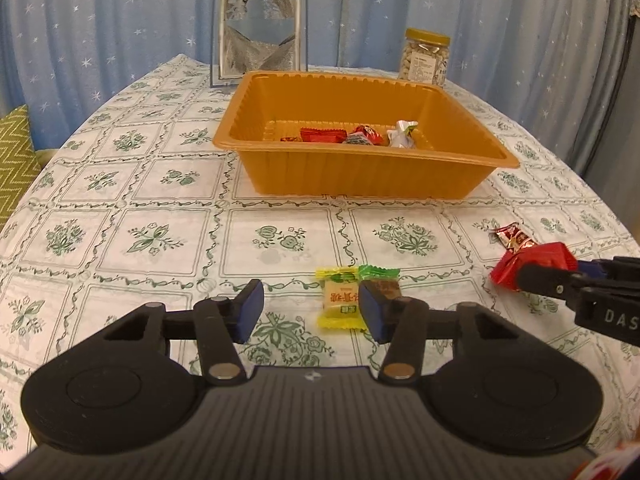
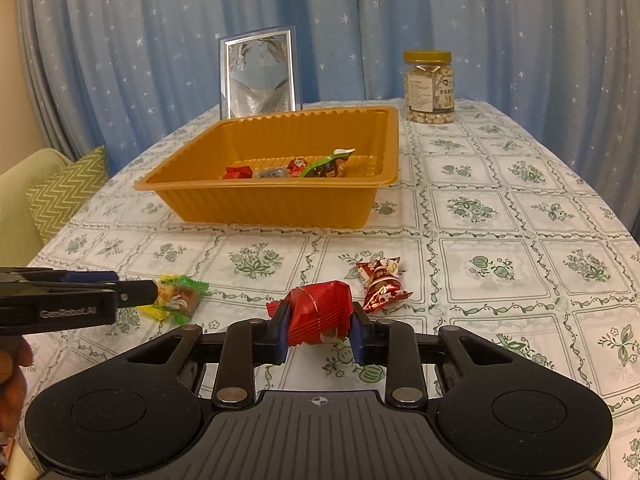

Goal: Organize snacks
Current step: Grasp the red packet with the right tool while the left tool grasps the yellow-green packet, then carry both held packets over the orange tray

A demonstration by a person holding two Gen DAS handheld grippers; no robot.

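Snack sort: right gripper (image 2: 319, 330) clamps red foil candy (image 2: 320, 312) for tray (image 2: 280, 204) w/ others; left gripper (image 1: 311, 310) agape, straddling yellow candy (image 1: 338, 300) on tablecloth (image 1: 160, 240), ready to pinch.

left gripper (image 1: 310, 308): black, blue pads, silver screws | right gripper (image 2: 319, 330): same, white lettering

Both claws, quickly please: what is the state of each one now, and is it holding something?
Left claw: open, holding nothing; the yellow candy lies on the tablecloth between its fingers.
Right claw: closed on the red foil snack.
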